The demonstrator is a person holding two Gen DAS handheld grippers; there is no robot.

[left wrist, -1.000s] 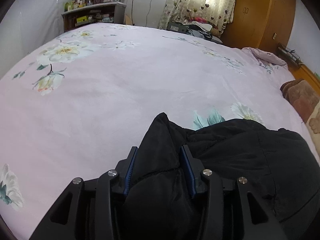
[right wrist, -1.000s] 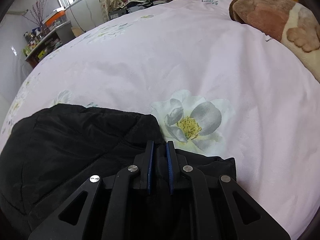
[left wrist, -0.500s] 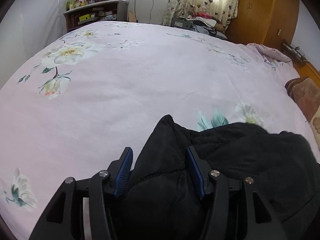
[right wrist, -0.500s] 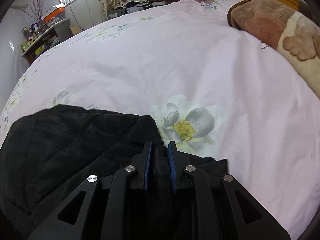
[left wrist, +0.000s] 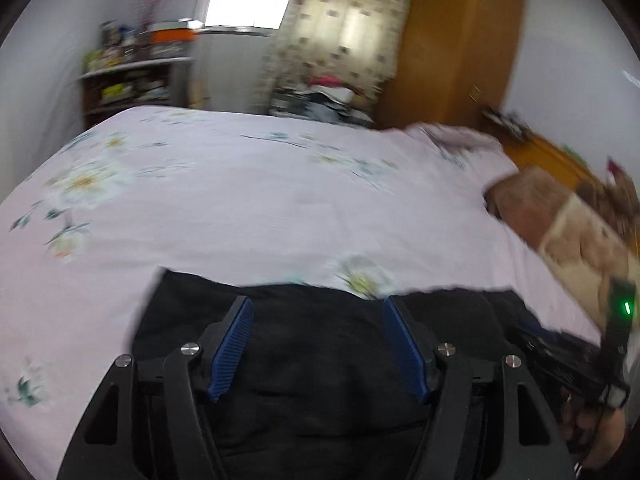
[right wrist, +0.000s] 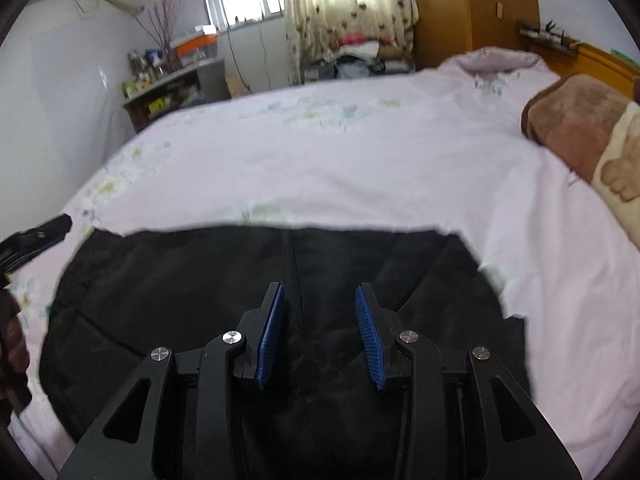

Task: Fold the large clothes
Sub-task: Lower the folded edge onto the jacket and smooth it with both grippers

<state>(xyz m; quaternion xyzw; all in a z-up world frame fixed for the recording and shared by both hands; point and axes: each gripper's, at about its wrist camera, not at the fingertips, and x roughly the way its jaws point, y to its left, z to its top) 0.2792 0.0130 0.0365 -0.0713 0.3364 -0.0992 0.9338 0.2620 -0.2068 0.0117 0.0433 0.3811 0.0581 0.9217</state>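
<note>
A black padded garment [left wrist: 180, 320] lies folded on the pink flowered bed sheet [left wrist: 260, 208], its far edge straight across. My left gripper [left wrist: 317, 306] hovers above its left part. Its jaws are opening wide, and the blue pads [left wrist: 232, 344] touch nothing. In the right wrist view the same garment [right wrist: 160, 280] spreads flat, with a seam running down its middle. My right gripper [right wrist: 319, 292] hangs over that seam. Its jaws are opening too, and no cloth sits between the pads [right wrist: 370, 332]. Each view shows the other gripper at its edge.
A brown and cream blanket [right wrist: 572, 128] lies at the right end of the bed. Beyond the bed stand a cluttered shelf [right wrist: 168, 92], a curtained window [right wrist: 348, 4] and a wooden wardrobe [left wrist: 452, 44]. A hand [left wrist: 600, 432] holds the right gripper's handle.
Both grippers have let go of the black garment, opened, and risen and drawn back. The garment now lies flat on the sheet.
</note>
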